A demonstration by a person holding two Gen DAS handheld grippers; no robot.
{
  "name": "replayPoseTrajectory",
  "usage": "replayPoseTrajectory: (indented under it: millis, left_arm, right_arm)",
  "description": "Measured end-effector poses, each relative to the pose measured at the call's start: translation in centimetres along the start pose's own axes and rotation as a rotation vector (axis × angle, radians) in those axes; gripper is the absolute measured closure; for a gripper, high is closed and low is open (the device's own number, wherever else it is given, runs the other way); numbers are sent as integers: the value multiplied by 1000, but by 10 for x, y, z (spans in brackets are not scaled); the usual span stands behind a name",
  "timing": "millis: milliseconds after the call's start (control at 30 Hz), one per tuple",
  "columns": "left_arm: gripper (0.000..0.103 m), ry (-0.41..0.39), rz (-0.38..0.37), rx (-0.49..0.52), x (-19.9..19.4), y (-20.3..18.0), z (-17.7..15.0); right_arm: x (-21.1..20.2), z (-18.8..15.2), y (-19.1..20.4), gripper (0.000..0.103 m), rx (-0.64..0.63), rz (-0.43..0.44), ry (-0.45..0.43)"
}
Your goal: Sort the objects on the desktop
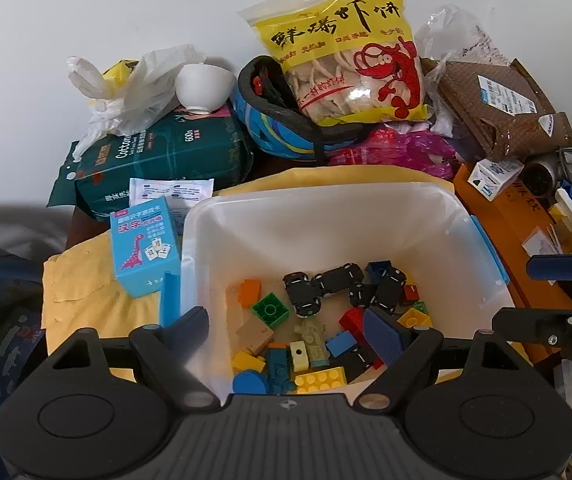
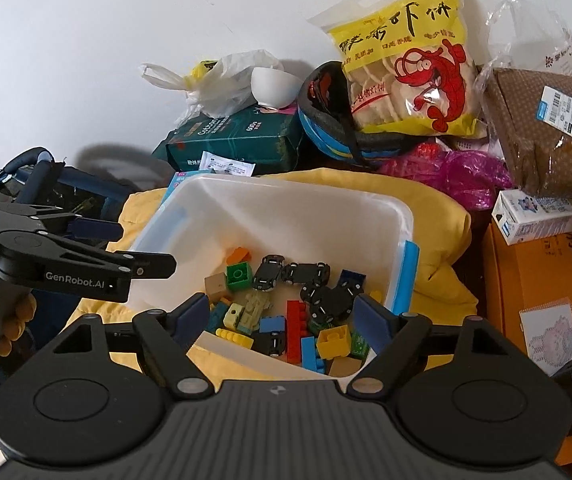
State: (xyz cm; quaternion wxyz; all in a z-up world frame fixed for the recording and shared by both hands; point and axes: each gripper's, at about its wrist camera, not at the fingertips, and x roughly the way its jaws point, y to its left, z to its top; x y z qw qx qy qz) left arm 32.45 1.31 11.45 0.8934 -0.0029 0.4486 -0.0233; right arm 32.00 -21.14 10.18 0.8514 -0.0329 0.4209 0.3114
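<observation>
Sorting is best carried on with one small piece chosen at a time. Both the left gripper (image 1: 287, 330) and the right gripper (image 2: 282, 314) are held wide open and empty above the white bin (image 1: 437, 216), where the building blocks (image 1: 319, 378) and black toy cars (image 1: 327, 284) are piled against its near wall. A loose piece at the heap's edge should be approached squarely, so that neighbours are not dragged along.

Helmet (image 1: 286, 136) interior behind the snack bag (image 1: 349, 60); small box (image 2: 182, 188) mostly behind the bin (image 2: 286, 216).
</observation>
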Motion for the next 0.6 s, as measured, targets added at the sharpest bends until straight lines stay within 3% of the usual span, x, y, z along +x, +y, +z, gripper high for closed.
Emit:
replayPoseTrajectory:
  millis: [600]
  left_arm:
    - [16, -16, 11, -2, -6, 2, -5]
  right_arm:
    - [2, 0, 3, 19, 2, -25, -2]
